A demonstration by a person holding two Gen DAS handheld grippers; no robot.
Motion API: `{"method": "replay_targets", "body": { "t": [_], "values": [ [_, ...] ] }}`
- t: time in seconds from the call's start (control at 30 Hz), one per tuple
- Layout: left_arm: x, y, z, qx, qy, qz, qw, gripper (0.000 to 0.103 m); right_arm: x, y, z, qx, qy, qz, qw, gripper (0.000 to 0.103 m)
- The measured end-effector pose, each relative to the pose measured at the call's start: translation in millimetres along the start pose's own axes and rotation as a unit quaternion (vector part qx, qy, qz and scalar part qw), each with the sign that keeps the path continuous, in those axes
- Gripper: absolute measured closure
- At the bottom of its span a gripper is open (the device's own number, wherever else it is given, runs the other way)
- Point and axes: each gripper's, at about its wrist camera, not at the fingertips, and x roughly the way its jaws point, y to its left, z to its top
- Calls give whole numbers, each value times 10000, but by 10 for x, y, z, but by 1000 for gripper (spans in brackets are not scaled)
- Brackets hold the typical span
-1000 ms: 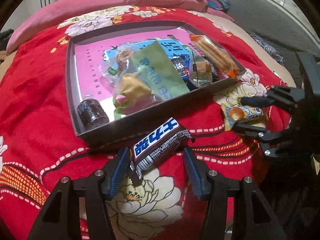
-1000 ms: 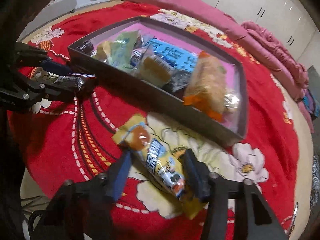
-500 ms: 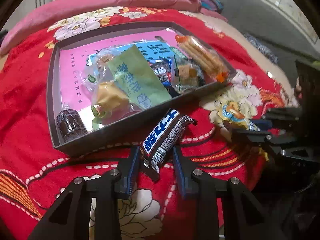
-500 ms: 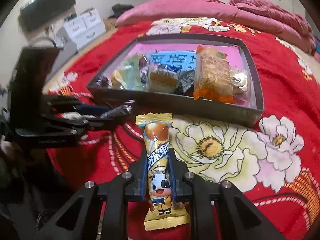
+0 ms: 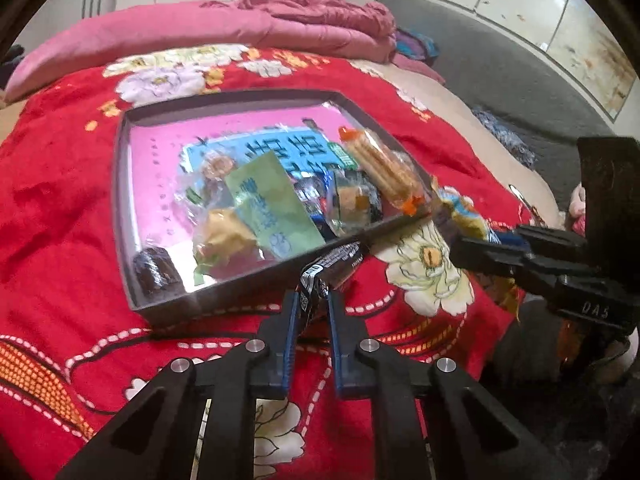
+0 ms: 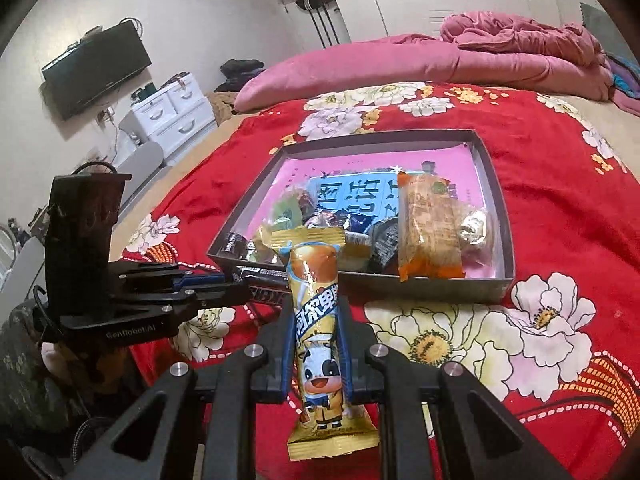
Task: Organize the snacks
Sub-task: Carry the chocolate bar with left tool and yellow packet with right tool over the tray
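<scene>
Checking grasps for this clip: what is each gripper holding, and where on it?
Left gripper pinches the dark chocolate bar at its near end; right gripper clamps the yellow cow-print snack mid-length.

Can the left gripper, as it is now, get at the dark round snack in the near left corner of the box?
Probably not yet: the left gripper has its jaws shut on the dark chocolate bar. The path over the box wall to the round snack looks free.

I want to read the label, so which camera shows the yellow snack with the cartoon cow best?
The right wrist view: the yellow snack stands front and centre, pinched in the right tongs, cow and lettering facing the lens. The left wrist view catches only a blurred bit of it beyond the box corner.
</scene>
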Motion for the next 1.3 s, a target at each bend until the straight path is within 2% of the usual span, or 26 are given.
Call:
{"method": "replay_targets", "body": {
  "t": [0.3,0.43,0.47,0.7,0.93,1.03,1.2,1.3],
  "values": [
    [213,-125,12,178,107,-124,9997,84,52,-66,-28,129,64,-75,9999,84],
    [331,-220,33,323,147,-63,9993,61,45,-111,-45,196,45,-81,9998,84],
    [367,-238,41,349,167,-48,9992,59,46,-128,-50,223,44,-78,9997,84],
    [577,-302,79,358,268,-27,9990,59,38,-210,-55,315,-8,-90,9995,84],
    [584,-433,68,704,373,179,9967,70,-9,-242,-20,458,-136,-46,9988,84],
    [459,-445,76,668,246,45,9975,73,-47,-237,22,458,-209,-48,9987,84],
    [89,-343,153,445,-263,-113,9986,74,-109,-213,119,490,-385,-12,9981,84],
    [-75,-276,190,343,-514,-25,9981,74,-102,-201,182,516,-437,-41,9977,84]
  ]
}}
